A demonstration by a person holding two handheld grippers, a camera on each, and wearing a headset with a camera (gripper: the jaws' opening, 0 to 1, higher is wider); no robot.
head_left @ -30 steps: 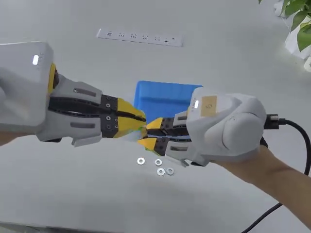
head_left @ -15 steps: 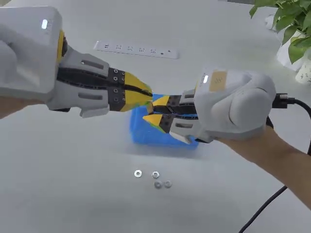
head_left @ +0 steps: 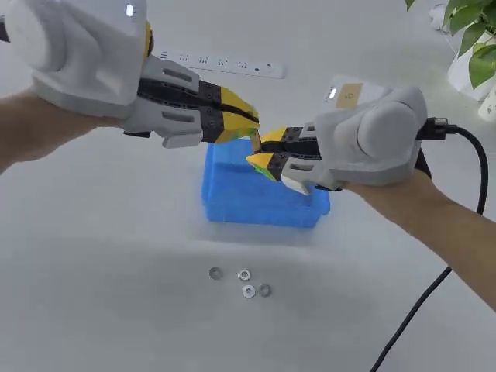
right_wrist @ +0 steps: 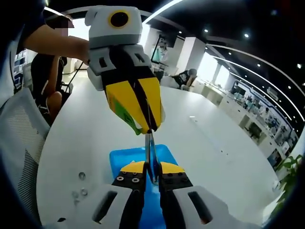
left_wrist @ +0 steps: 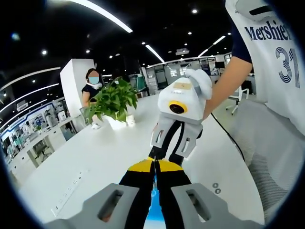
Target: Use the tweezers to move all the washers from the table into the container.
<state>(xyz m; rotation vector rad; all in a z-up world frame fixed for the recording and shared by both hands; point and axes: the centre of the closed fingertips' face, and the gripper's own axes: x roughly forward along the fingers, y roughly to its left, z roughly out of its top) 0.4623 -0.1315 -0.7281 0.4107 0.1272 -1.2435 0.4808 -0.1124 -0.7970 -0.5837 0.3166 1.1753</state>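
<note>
In the right gripper view the thin metal tweezers (right_wrist: pixel 150 148) run from the shut tips of my left gripper (right_wrist: pixel 148 129) down between the jaws of my right gripper (right_wrist: pixel 147 167), which close on them. In the head view my left gripper (head_left: pixel 254 121) and right gripper (head_left: pixel 260 150) meet tip to tip above the blue container (head_left: pixel 256 203). Several washers (head_left: pixel 244 275) lie on the table in front of it, also seen as small washers (right_wrist: pixel 82 176) left of the container (right_wrist: pixel 121 157). From the left gripper view, its shut jaws (left_wrist: pixel 155 164) face the right gripper (left_wrist: pixel 164 157).
A white power strip (head_left: pixel 225 63) lies on the table behind the container. A potted plant (head_left: pixel 469 31) stands at the far right corner. The right gripper's black cable (head_left: pixel 434 287) trails off to the lower right. A person (left_wrist: pixel 93 90) stands in the background.
Both grippers, still tip to tip, have risen from just above the washers to over the container's far side. The left gripper has swung higher. The head camera has shifted too.
</note>
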